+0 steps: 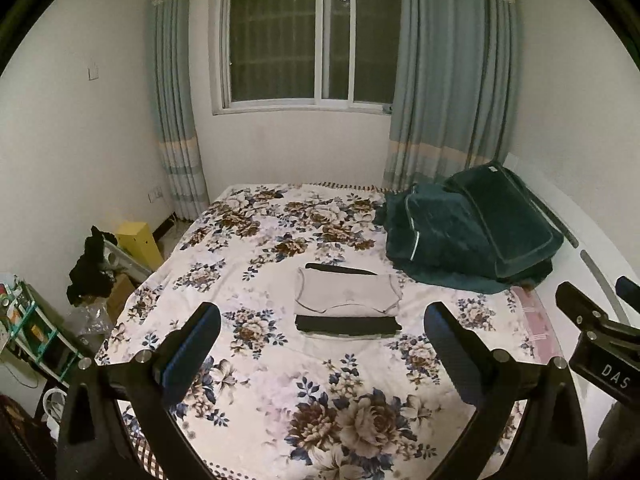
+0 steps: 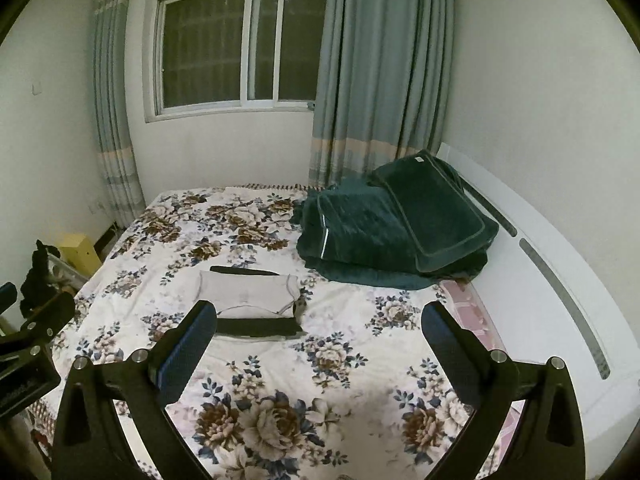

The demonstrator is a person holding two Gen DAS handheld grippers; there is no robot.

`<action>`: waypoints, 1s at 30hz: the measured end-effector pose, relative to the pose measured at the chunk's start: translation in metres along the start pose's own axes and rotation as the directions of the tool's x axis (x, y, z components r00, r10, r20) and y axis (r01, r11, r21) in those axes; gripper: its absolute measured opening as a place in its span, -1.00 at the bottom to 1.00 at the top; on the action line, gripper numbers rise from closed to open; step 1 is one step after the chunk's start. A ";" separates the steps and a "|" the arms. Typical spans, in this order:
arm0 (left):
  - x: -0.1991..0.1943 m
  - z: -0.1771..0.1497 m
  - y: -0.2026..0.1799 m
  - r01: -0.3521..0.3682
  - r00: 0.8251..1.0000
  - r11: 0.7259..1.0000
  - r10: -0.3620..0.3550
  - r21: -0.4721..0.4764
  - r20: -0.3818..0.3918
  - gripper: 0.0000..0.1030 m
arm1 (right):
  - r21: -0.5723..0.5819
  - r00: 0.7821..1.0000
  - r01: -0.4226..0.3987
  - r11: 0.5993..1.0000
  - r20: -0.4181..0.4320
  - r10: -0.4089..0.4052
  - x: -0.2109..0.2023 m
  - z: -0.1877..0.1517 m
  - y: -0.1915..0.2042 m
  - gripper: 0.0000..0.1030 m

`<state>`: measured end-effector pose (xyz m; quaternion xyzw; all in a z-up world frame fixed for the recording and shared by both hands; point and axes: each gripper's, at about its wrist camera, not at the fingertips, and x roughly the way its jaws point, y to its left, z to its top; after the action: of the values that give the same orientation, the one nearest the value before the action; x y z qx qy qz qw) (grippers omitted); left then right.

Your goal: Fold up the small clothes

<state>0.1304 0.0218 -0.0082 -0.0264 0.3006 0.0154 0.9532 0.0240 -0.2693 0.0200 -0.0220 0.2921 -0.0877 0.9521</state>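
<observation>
Both grippers hang above the near half of the bed [image 1: 256,400], side by side and apart from each other. The left gripper [image 1: 322,344] has its jaws spread wide with nothing between them. The right gripper [image 2: 320,344] is spread just as wide and is likewise empty; neither touches the cloth.

The folded clothes [image 1: 347,303] lie in a small stack near the middle of the bed, on the floral sheet [image 1: 280,216]. A pale top sits uppermost, with a dark piece showing along its near edge and another dark strip along its far edge. From the right wrist view, the stack [image 2: 250,300] sits beyond the left finger [image 2: 184,352] of that gripper, whose tip overlaps the stack's near corner in the picture.

A dark green quilt [image 1: 472,236] is heaped at the far right of the bed, against the headboard [image 2: 560,280]. Behind the bed are a window [image 1: 304,44] and blue curtains [image 1: 452,80]. A yellow box [image 1: 138,242] stands on the floor to the left.
</observation>
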 end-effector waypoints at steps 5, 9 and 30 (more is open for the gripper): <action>-0.011 -0.005 0.001 0.004 1.000 1.000 -0.003 -0.005 0.011 1.00 | -0.005 1.000 -0.014 1.000 0.011 0.014 -0.010 -0.004 0.000 1.00; -0.014 -0.005 0.001 -0.001 1.000 1.000 0.001 -0.003 0.021 1.00 | -0.003 1.000 -0.026 1.000 0.014 0.026 -0.012 -0.006 0.000 1.00; -0.026 -0.011 0.005 -0.017 0.999 1.000 0.017 -0.008 0.027 1.00 | -0.003 0.999 -0.050 0.999 -0.001 0.050 -0.016 -0.004 0.008 1.00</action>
<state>0.1021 0.0258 -0.0025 -0.0274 0.2881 0.0252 0.9569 0.0102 -0.2590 0.0245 -0.0159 0.2932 -0.0635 0.9538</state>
